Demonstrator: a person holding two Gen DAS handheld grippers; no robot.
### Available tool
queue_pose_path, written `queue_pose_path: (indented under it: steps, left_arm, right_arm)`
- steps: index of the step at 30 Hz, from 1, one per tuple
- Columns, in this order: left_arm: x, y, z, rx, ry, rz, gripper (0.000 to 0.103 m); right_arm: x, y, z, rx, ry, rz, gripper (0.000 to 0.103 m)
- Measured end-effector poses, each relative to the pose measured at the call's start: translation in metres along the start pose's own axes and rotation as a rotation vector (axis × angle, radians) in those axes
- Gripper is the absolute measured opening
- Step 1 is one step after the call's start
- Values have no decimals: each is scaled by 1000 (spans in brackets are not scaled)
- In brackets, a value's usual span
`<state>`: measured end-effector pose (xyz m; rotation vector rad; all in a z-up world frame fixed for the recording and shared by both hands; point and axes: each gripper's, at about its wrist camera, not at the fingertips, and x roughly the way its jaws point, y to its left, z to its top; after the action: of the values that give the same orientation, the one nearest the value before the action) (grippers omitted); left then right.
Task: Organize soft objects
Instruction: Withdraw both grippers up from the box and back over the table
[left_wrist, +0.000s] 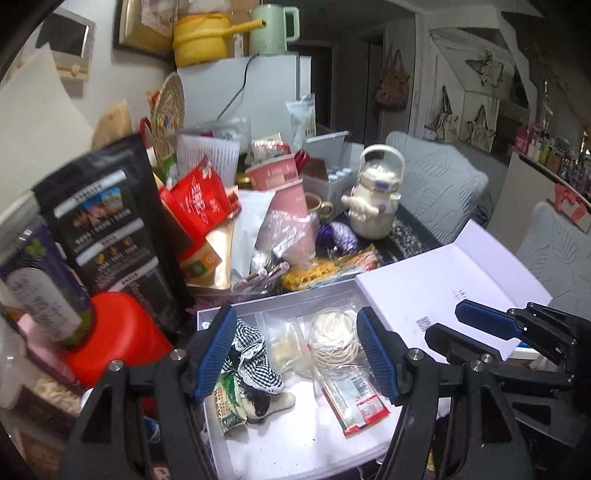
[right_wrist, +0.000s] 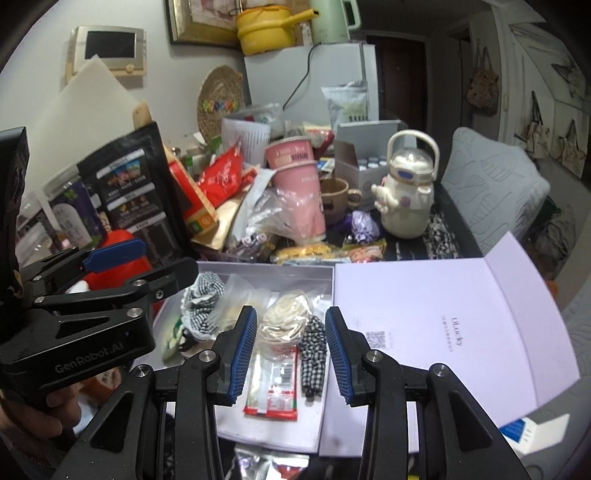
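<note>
A shallow white box (left_wrist: 295, 443) lies open below both grippers, its lid (left_wrist: 443, 291) folded out to the right. Inside lie a black-and-white checked cloth (left_wrist: 255, 354), a cream coil in a clear bag (left_wrist: 332, 332), a red-and-white packet (left_wrist: 358, 398) and a green packet (left_wrist: 229, 402). My left gripper (left_wrist: 297, 354) hangs open over the box with nothing between its pads. My right gripper (right_wrist: 290, 354) hovers over the cream coil (right_wrist: 284, 321), a checked strip (right_wrist: 314, 350) and the red packet (right_wrist: 273, 387), jaws narrow but apart and not touching them. It also shows over the lid as the right gripper (left_wrist: 465, 326).
Behind the box stands a crowded heap: a black pouch (left_wrist: 107, 221), a red container (left_wrist: 114, 339), pink cups (right_wrist: 299, 192), a mug (right_wrist: 334, 199) and a white bear-shaped bottle (right_wrist: 406, 192). Grey cushioned chairs (right_wrist: 491, 177) are at the right. The left gripper (right_wrist: 147, 266) sits at the box's left corner.
</note>
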<state>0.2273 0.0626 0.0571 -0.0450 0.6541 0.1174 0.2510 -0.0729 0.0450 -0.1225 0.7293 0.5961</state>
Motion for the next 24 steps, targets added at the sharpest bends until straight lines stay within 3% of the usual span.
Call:
queue_pose_path:
  steps: [11, 17, 21, 24]
  left_arm:
    - [-72, -4, -6, -4, -83, -19, 67]
    - [-108, -6, -13, 1, -124, -19, 67]
    - [-128, -5, -20, 4, -142, -44, 67]
    - [-138, -4, -27, 2, -146, -51, 67]
  right_arm:
    - [-74, 20, -6, -30, -106, -14, 38]
    - [-110, 34, -18, -48, -155, -13, 44]
    - [-132, 42, -26, -52, -183, -15, 60]
    - [-147, 47, -34, -53, -199, -4, 62]
